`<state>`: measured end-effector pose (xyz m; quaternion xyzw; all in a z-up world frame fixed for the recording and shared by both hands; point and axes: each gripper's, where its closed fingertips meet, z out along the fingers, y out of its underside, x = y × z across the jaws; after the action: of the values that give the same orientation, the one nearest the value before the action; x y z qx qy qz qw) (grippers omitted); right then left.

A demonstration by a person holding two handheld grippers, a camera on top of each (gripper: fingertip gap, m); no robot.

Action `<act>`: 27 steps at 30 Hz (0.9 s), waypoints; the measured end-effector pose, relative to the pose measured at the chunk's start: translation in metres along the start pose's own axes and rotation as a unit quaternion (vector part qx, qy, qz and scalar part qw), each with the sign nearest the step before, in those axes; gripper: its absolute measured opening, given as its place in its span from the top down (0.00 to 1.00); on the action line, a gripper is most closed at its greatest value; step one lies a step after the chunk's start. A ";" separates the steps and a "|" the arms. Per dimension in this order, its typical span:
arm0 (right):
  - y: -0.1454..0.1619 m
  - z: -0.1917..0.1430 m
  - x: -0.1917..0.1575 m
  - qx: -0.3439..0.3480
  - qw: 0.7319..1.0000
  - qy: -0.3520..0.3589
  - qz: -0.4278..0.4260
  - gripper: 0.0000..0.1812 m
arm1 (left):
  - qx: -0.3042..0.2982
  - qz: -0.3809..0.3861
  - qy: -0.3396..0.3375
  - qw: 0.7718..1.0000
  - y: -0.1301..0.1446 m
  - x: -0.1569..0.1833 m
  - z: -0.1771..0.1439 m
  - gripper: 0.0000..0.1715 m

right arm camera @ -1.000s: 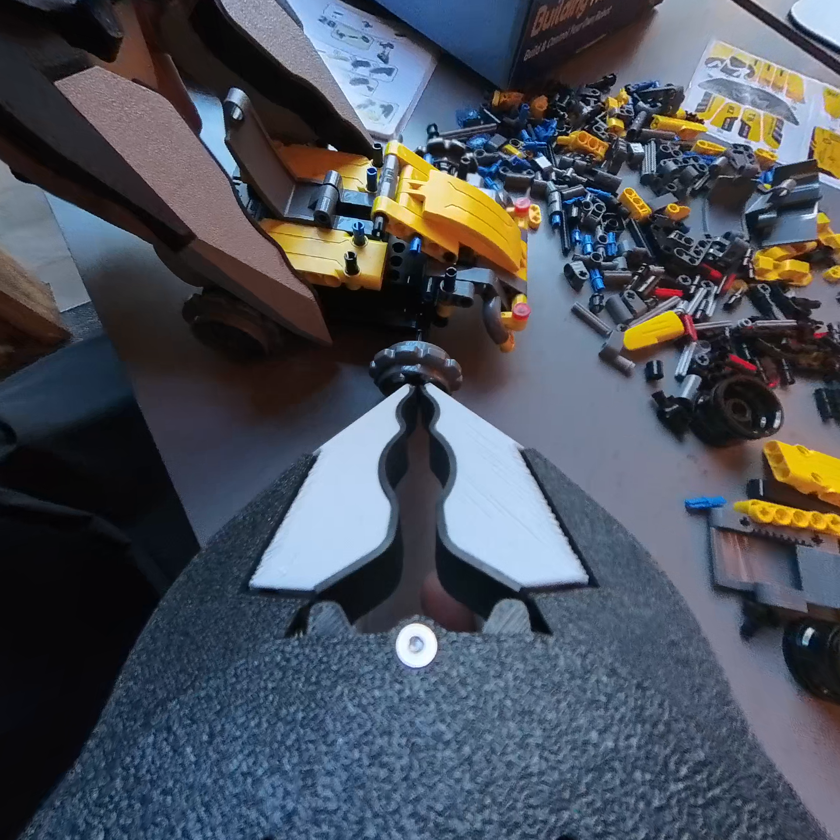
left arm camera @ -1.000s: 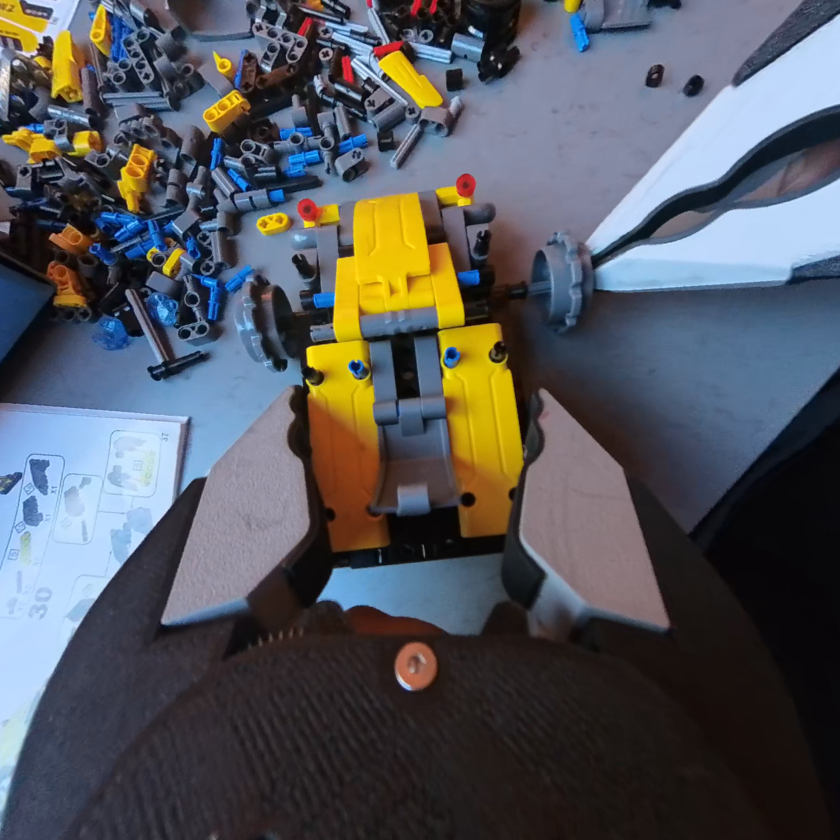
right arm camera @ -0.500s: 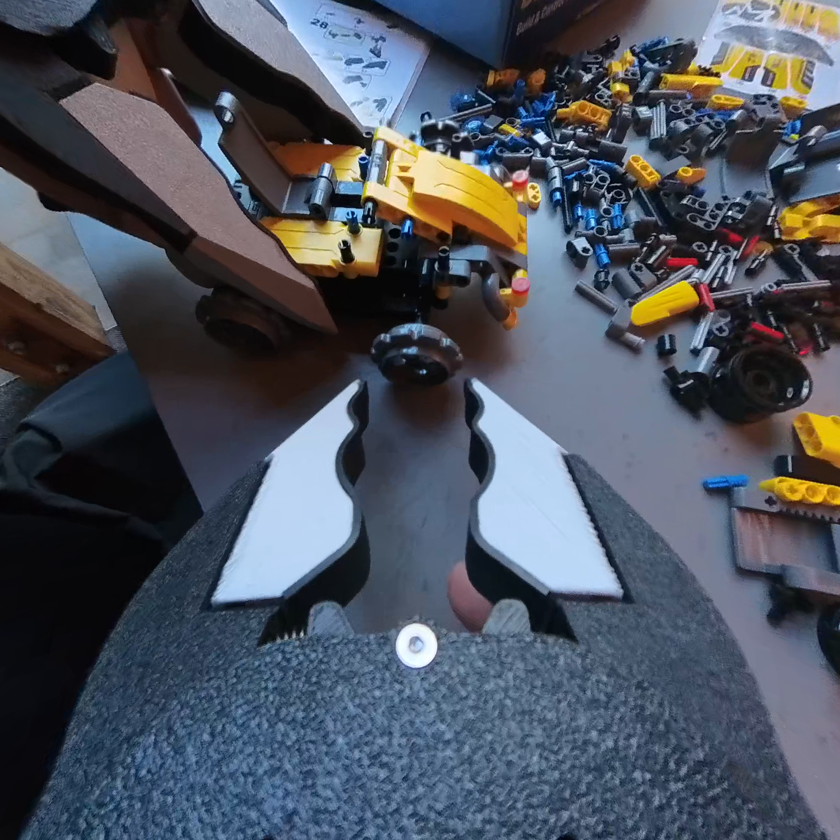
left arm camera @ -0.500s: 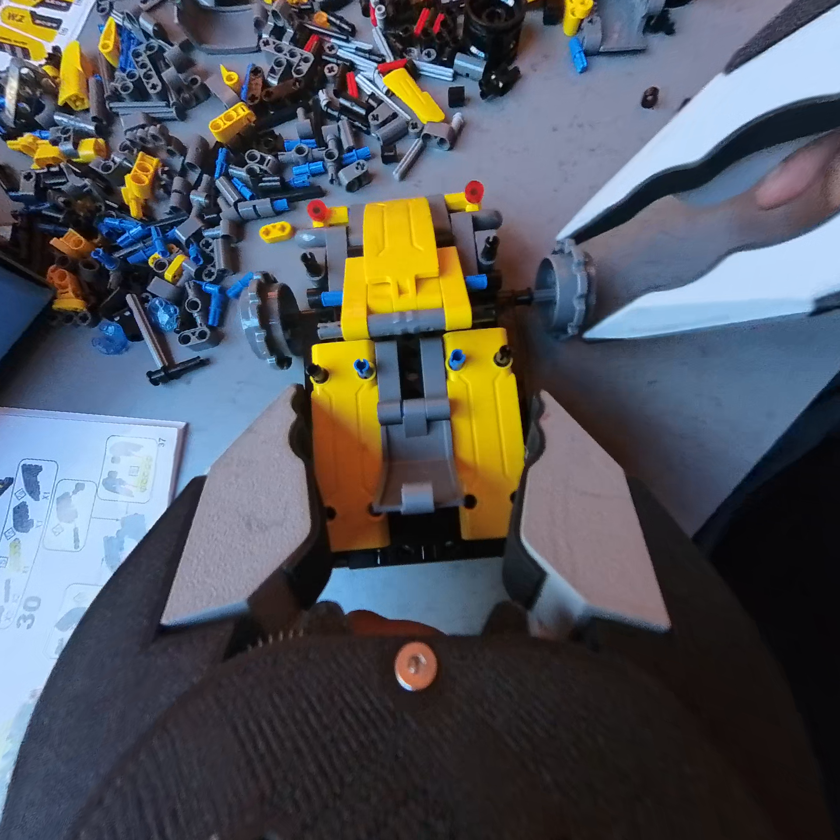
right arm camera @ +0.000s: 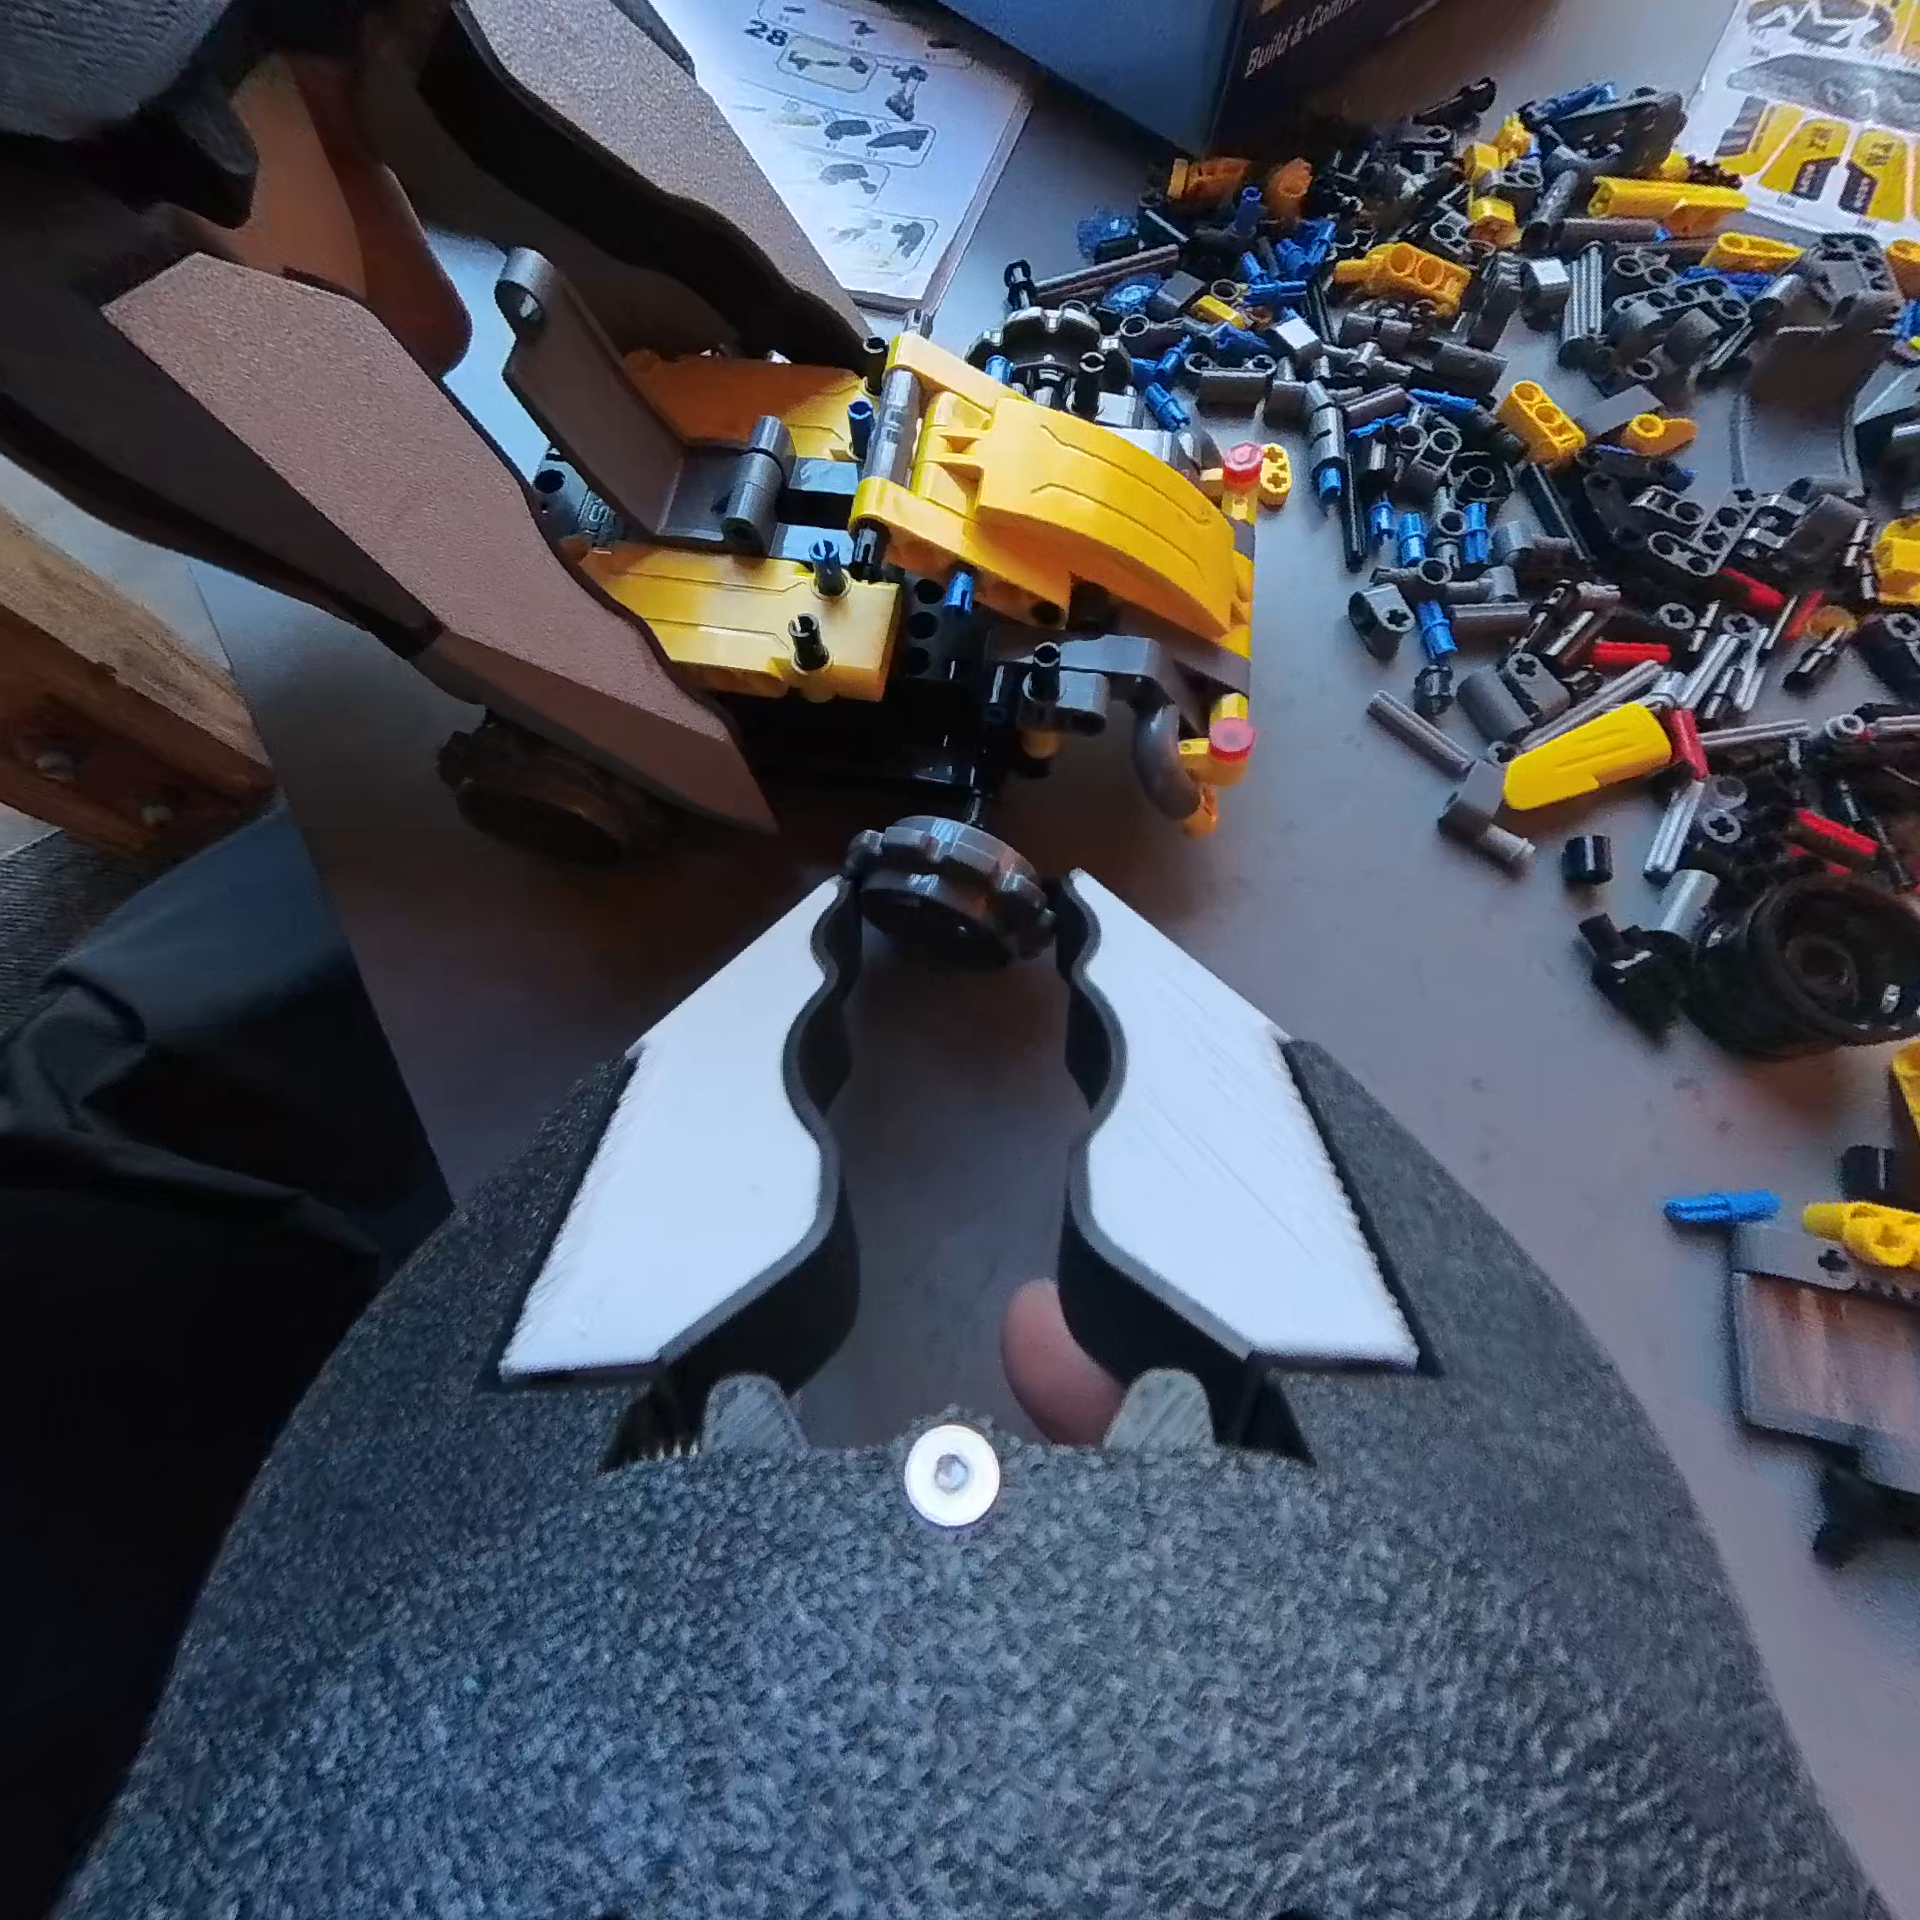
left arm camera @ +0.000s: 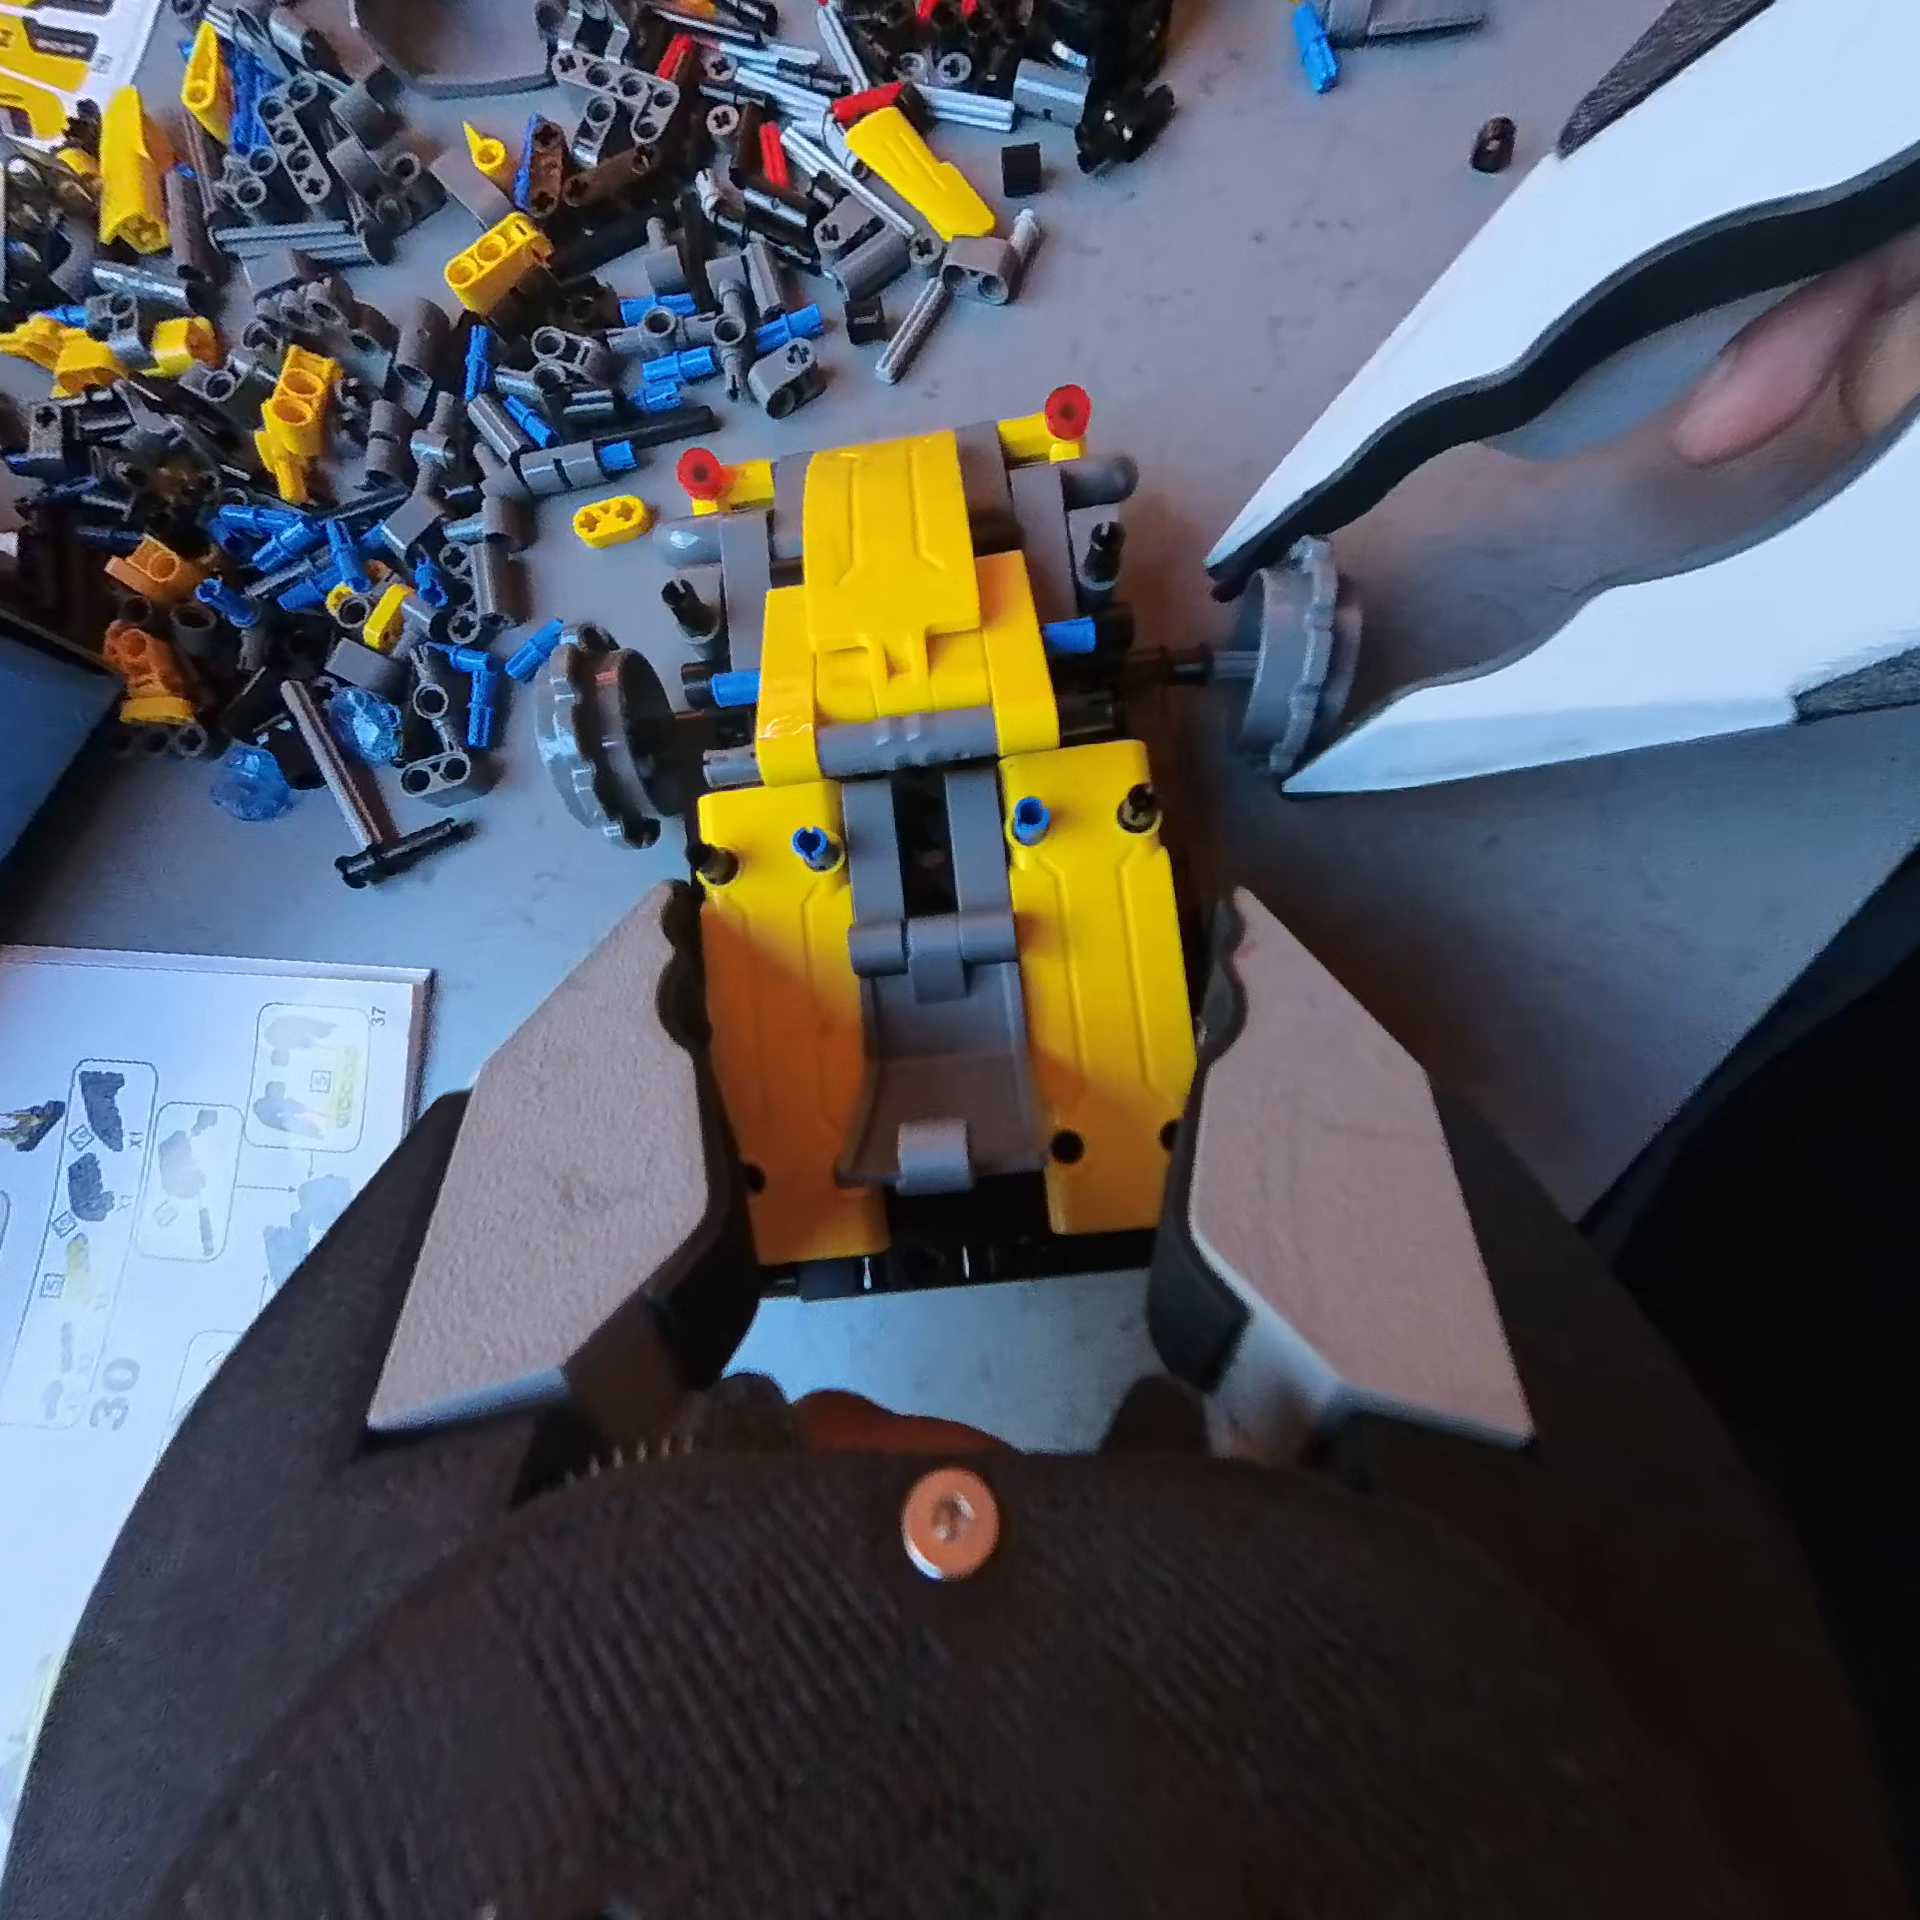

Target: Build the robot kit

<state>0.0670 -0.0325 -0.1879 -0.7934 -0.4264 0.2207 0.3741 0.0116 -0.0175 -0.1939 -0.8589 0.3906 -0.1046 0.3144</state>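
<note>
Left claw: your left gripper (left arm camera: pixel 940 1049) is clamped on the rear of the yellow model (left arm camera: pixel 940 831), one finger on each flank; it sits on the grey table (left arm camera: pixel 1455 935).
Model axis: its long axis runs 6 to 12 o'clock in the left wrist view, nose at 12.
Right claw: your right gripper (right arm camera: pixel 951 914) is spread, its tips flanking the grey wheel hub (right arm camera: pixel 948 896); whether they touch it I cannot tell.
Hub bearing: dead ahead at 12 o'clock in the right wrist view, on an axle off the model's side; the right gripper is nearer.
Count: two grippers, one model, two hubs on that axle, the other (left arm camera: pixel 597 727) on the far side.
Beyond: loose parts pile (right arm camera: pixel 1558 416) at 1 to 2 o'clock, instruction booklet (left arm camera: pixel 187 1143) at 9.
</note>
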 end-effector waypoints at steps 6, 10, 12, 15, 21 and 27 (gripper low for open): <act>0.002 -0.004 0.004 0.002 1.000 -0.003 0.005 0.79 | 0.010 -0.010 0.003 1.000 -0.001 -0.002 0.000 0.45; 0.006 -0.020 0.007 0.020 1.000 0.013 0.015 0.82 | 0.011 -0.017 -0.001 1.000 -0.001 -0.002 0.000 0.45; 0.008 -0.023 0.006 0.019 1.000 0.019 0.013 0.83 | 0.011 -0.018 -0.002 1.000 -0.001 -0.002 0.000 0.45; 0.005 -0.018 0.006 0.015 1.000 0.026 0.005 0.83 | 0.011 -0.015 -0.005 1.000 -0.001 0.002 0.000 0.45; 0.002 -0.015 0.003 0.016 1.000 0.025 -0.009 0.83 | 0.013 -0.021 -0.005 1.000 -0.001 0.001 -0.001 0.45; 0.002 -0.015 0.003 0.017 0.999 0.038 -0.015 0.84 | 0.016 -0.015 0.000 1.000 -0.001 0.001 -0.001 0.45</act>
<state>0.0801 -0.0366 -0.1806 -0.7882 -0.4198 0.1920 0.4070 0.0126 -0.0185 -0.1927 -0.8594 0.3759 -0.1151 0.3268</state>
